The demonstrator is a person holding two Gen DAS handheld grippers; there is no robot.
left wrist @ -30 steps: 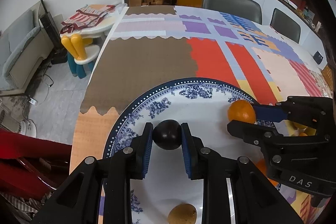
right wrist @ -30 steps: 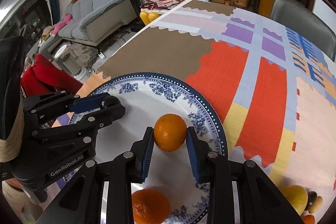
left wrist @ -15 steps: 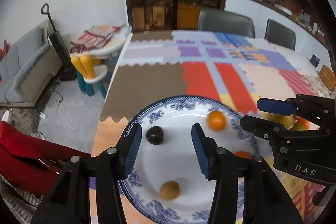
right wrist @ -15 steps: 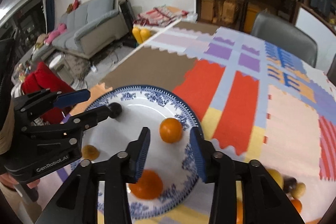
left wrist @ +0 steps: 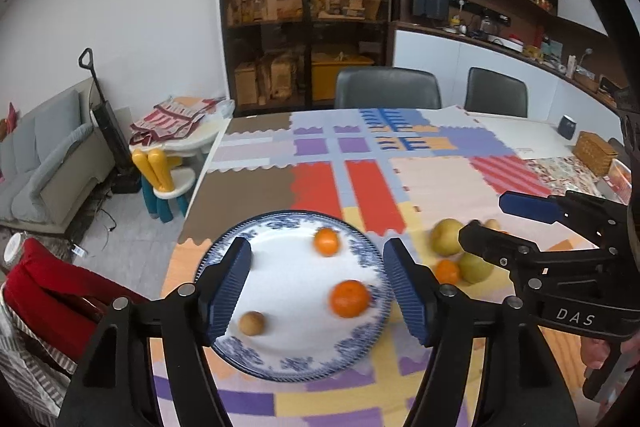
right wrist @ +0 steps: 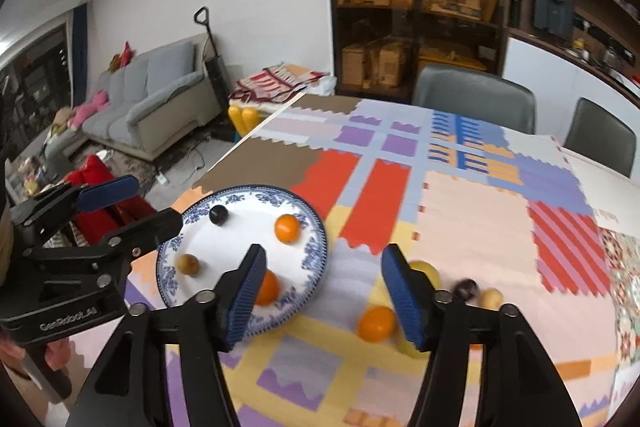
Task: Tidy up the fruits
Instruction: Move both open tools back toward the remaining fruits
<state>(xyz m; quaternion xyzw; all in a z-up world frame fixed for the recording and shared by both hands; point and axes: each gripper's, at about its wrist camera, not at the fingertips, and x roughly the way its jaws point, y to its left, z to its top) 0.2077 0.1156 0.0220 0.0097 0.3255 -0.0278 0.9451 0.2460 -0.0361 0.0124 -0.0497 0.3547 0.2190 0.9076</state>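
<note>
While both grippers' fingers open empty, plate point(right wrist: 320, 235) sits nr table edge.

Living and dining room with white walls and dark shelving

A dark wooden cabinet point(left wrist: 304, 27) full of cardboard boxes stands against the white wall point(left wrist: 152, 7), with a ceiling light reflected in its glass. Two grey chairs point(left wrist: 388, 89) face the bench point(left wrist: 248, 187), which is covered in patchwork foam mats. At left a grey sofa point(right wrist: 152, 95) sits on a pale tiled floor point(left wrist: 132, 239), near an upright vacuum cleaner point(left wrist: 108, 123) and a small children's table point(left wrist: 192, 139).
</note>
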